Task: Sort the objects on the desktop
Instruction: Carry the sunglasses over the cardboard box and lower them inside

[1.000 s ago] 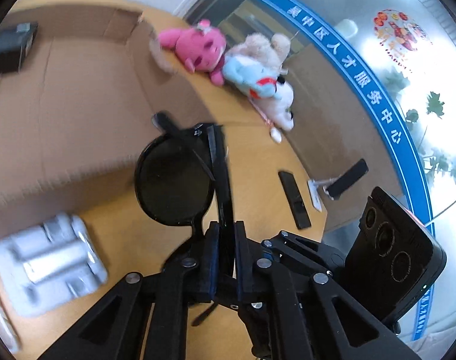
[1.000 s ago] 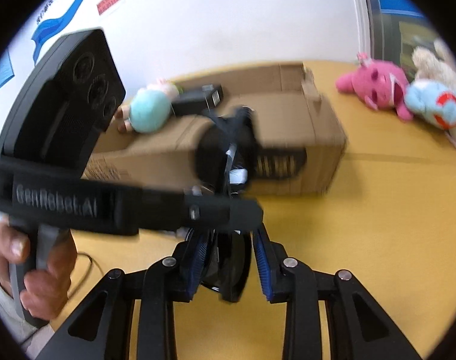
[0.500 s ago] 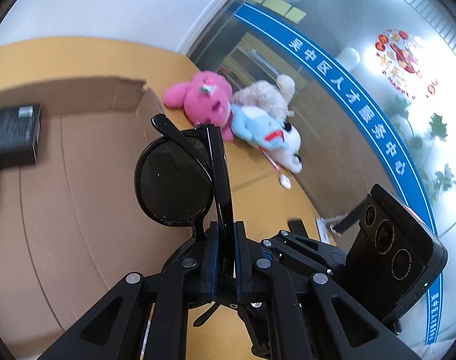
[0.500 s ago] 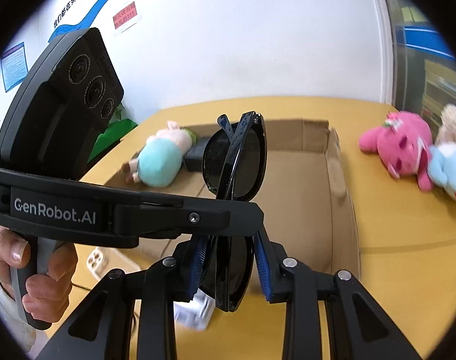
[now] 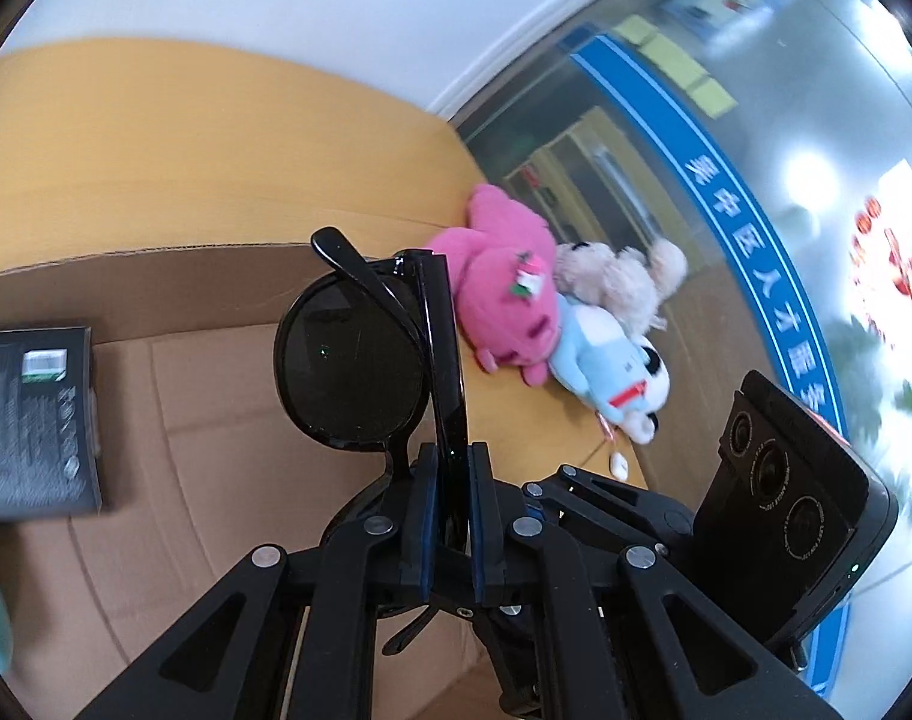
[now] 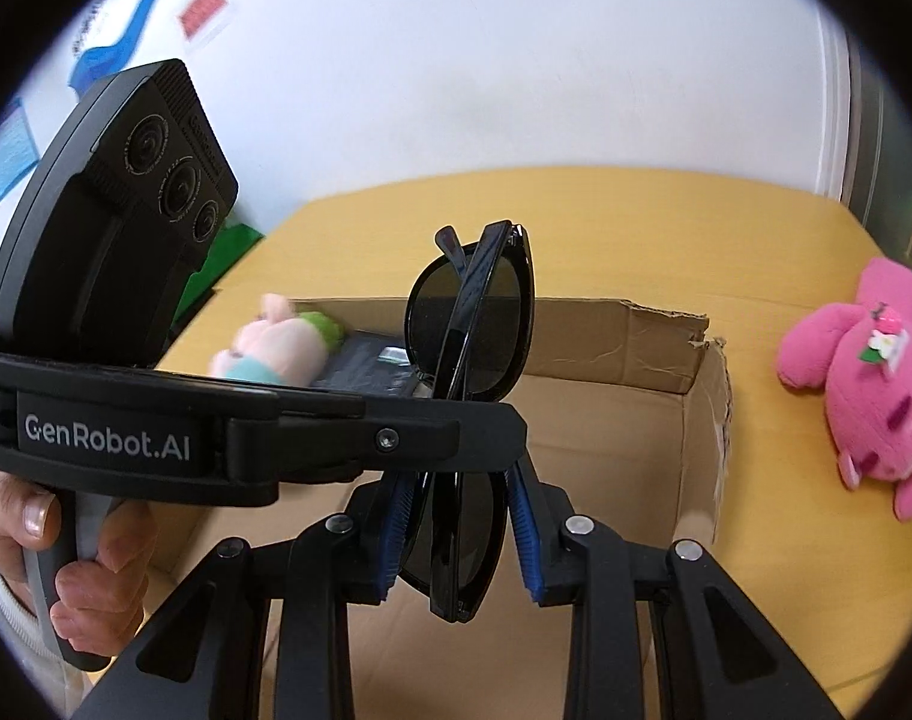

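yellow table (image 6: 576, 210), white wall; both grippers (image 5: 453, 480) (image 6: 456, 516) clamp folded sunglasses (image 5: 360, 360) over cardboard box (image 6: 636, 420).

Glossy, probably plastic sunglasses (image 5: 360, 360)

A white wall (image 6: 516, 60) rises behind the yellow wooden table (image 6: 726, 228).

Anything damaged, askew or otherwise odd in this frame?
The cardboard box has a torn, ragged top edge at its far right corner. Also unusual: both the left gripper and the right gripper clamp the same folded sunglasses. Nothing looks spilled.
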### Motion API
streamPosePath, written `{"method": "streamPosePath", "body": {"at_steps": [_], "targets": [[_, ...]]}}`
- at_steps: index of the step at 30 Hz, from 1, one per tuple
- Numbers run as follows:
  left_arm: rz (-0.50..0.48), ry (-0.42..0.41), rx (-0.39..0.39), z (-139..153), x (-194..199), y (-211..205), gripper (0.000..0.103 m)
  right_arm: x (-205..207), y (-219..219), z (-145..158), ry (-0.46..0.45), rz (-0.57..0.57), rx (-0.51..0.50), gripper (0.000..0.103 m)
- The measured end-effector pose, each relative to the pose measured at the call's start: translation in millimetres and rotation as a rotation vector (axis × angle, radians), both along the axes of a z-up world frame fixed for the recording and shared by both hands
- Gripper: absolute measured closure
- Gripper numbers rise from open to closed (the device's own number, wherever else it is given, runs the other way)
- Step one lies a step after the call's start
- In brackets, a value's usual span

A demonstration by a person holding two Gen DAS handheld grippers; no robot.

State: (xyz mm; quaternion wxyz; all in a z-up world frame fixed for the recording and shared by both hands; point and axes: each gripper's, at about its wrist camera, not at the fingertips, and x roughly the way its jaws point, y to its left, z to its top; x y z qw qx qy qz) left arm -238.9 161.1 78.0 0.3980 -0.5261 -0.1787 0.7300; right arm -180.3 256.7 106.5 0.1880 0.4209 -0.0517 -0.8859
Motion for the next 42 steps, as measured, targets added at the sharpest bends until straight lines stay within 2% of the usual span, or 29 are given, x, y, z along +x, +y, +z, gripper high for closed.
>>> {"method": "streamPosePath", "body": {"at_steps": [6, 11, 16, 18, 19, 24, 26, 29, 32, 35, 38, 42], "targets": [[-0.011, -0.149, -0.043, -66.0, -57.2, 26.3, 0.098, -50.7, 20.1, -52.6, -0.153, -0.06, -0.005, 0.073], [-0.02, -0.266, -0.023, -115.2, -78.1, 37.8, 0.098, -70.8, 32.4, -92.3, -0.256, -0.104, 0.01, 0.073], [-0.003, -0.323, -0.012, -134.4, -83.2, 38.1, 0.098, -75.3, 28.5, -108.4, -0.294, -0.122, 0.077, 0.073], [0.006, -0.342, -0.009, -136.6, -84.9, 35.3, 0.093, -75.1, 24.4, -110.6, -0.299, -0.127, 0.094, 0.074], [0.006, -0.344, -0.003, -134.9, -85.0, 33.9, 0.091, -74.9, 22.7, -110.9, -0.3, -0.13, 0.1, 0.073], [0.014, -0.272, -0.016, -103.2, -78.6, 18.7, 0.062, -70.2, 18.1, -108.5, -0.294, -0.158, 0.131, 0.069], [0.03, -0.228, 0.001, -83.0, -70.6, 3.9, 0.06, -65.3, 15.8, -101.6, -0.283, -0.147, 0.122, 0.052], [0.053, -0.137, -0.016, -53.3, -54.8, -20.4, 0.06, -50.1, 7.3, -77.5, -0.221, -0.123, 0.169, 0.045], [0.088, -0.028, -0.032, -20.8, -31.4, -50.0, 0.06, -38.1, 1.5, -54.3, -0.156, -0.1, 0.197, 0.042], [0.133, 0.068, -0.027, 6.6, -3.5, -89.0, 0.054, -38.7, -5.2, -36.7, -0.132, -0.023, 0.125, 0.042], [0.178, 0.125, -0.01, 21.1, 17.3, -124.5, 0.054, -54.5, -16.0, -39.2, -0.192, 0.061, 0.028, 0.042], [0.235, 0.148, -0.011, 26.3, 34.1, -156.1, 0.054, -83.0, -20.2, -76.4, -0.316, 0.06, -0.033, 0.042]]}}
